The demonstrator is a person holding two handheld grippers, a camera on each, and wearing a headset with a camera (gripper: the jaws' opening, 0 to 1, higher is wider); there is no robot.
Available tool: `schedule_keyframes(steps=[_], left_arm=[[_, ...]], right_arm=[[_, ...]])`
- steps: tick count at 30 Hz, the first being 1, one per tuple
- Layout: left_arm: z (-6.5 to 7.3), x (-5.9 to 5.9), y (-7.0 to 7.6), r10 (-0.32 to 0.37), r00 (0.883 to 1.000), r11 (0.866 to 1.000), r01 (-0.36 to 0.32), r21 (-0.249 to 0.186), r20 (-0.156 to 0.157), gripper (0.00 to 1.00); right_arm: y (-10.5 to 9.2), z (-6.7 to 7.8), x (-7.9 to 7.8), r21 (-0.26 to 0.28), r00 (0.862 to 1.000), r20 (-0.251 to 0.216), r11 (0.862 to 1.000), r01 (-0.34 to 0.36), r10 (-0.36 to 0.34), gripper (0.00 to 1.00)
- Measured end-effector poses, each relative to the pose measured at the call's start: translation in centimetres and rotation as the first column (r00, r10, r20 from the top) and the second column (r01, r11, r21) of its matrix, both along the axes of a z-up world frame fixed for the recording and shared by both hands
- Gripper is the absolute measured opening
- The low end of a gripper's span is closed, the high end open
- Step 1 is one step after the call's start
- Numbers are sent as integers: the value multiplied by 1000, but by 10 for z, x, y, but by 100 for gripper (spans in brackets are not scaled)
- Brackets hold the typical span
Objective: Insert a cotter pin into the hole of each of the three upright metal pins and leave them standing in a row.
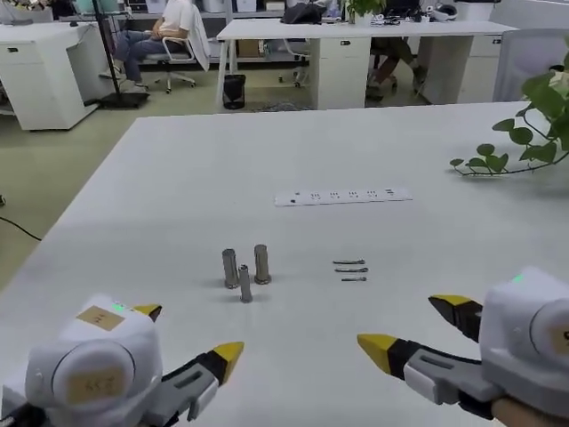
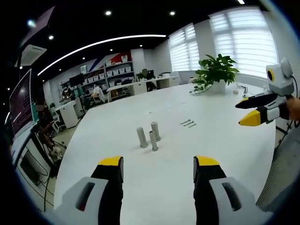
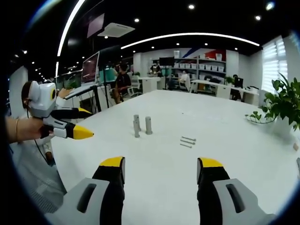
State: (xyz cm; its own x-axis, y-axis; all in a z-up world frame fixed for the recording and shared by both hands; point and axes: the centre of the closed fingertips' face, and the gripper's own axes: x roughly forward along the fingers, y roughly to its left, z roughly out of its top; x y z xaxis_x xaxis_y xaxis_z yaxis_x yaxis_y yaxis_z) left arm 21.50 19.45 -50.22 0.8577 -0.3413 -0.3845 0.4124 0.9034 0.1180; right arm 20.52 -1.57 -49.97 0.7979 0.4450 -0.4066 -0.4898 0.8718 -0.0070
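metal pins (image 1: 261,264), three of them, stand near the middle of a wide white table (image 1: 267,151), on its near half. a leafy plant (image 1: 538,116) reaches in over the table's far right side.

the left gripper (image 1: 190,331) hovers at the near left, above the tabletop. its yellow-tipped jaws are spread wide with nothing between them. the right gripper (image 1: 404,322) hovers at the near right, its jaws likewise wide apart and bare. both sit well short of the parts, and each points inward toward the table's middle.

a long white power strip (image 1: 343,197) lies flat beyond the parts, running left to right.

each metal pin is upright with its long axis vertical. they form a tight triangle, not a row. two are side by side at the back, and the third is in front, just beside the left one. whether any touch, i cannot tell.

cotter pins (image 1: 351,269), also three, lie flat to the right of the metal pins and clearly apart from them. they are parallel, one behind another, with long axes running left to right across the table. they are too small to tell which end is which.
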Motion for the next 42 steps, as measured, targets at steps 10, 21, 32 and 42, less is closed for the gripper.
schedule_keyframes(steps=[10, 21, 32, 42], left_arm=[[-14, 27, -10, -54, 998, 998, 53, -14, -28, 49], [-36, 67, -24, -112, 992, 994, 111, -17, -50, 39], [-58, 102, -35, -156, 986, 988, 157, 5, -57, 34], [-72, 125, -39, -158, 985, 987, 159, 0, -73, 28]], right_arm=[[2, -4, 5, 8, 1000, -24, 1000, -16, 16, 56], [5, -11, 10, 26, 997, -61, 999, -36, 38, 53], [7, -24, 18, 67, 993, -112, 997, -34, 41, 52], [9, -31, 21, 58, 990, -133, 998, -36, 43, 51]])
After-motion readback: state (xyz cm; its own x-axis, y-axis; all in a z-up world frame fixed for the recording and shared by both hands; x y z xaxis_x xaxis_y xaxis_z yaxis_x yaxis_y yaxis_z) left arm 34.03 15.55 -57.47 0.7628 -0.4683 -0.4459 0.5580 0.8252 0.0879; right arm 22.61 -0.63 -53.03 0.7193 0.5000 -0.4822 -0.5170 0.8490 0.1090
